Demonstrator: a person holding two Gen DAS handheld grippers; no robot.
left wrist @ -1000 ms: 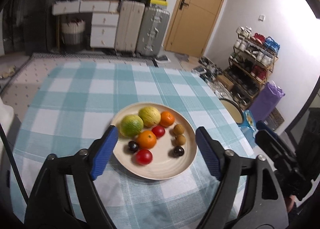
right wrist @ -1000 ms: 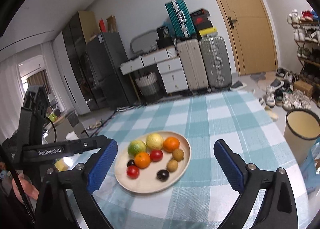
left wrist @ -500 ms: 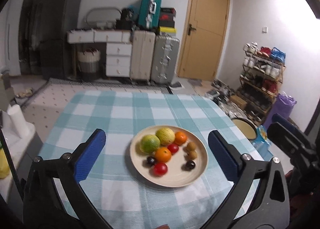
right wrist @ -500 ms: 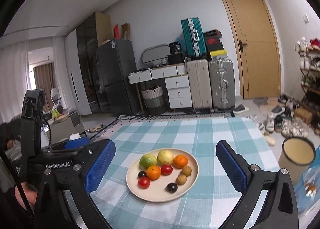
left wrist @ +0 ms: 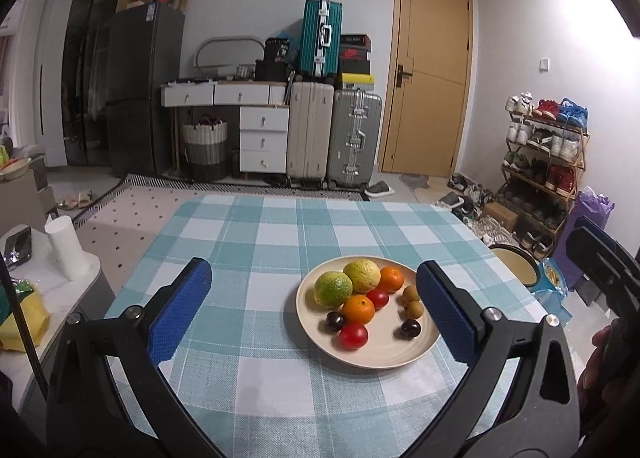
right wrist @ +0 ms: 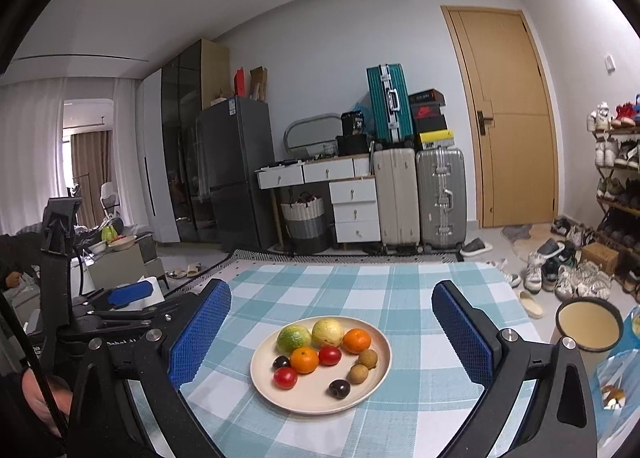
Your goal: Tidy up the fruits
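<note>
A: Grippers?
B: Left gripper (left wrist: 312,314) had just spread wide, nothing between the jaws. Right gripper (right wrist: 332,334) gaped too, empty.
A: Fruit?
B: All on the plate (right wrist: 372,386); green citrus (right wrist: 294,338) at 10 o'clock, dark plum (right wrist: 339,388) at 5.

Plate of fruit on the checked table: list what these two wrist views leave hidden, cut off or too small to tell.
- Plate, left wrist view: its right rim is hidden behind the left gripper's blue pad.
- Small brown fruits, right wrist view: too small to say what kind they are.
- Table, both views: the near edge is covered by the gripper frames.
- Right gripper: the hand holding it is out of view.
</note>
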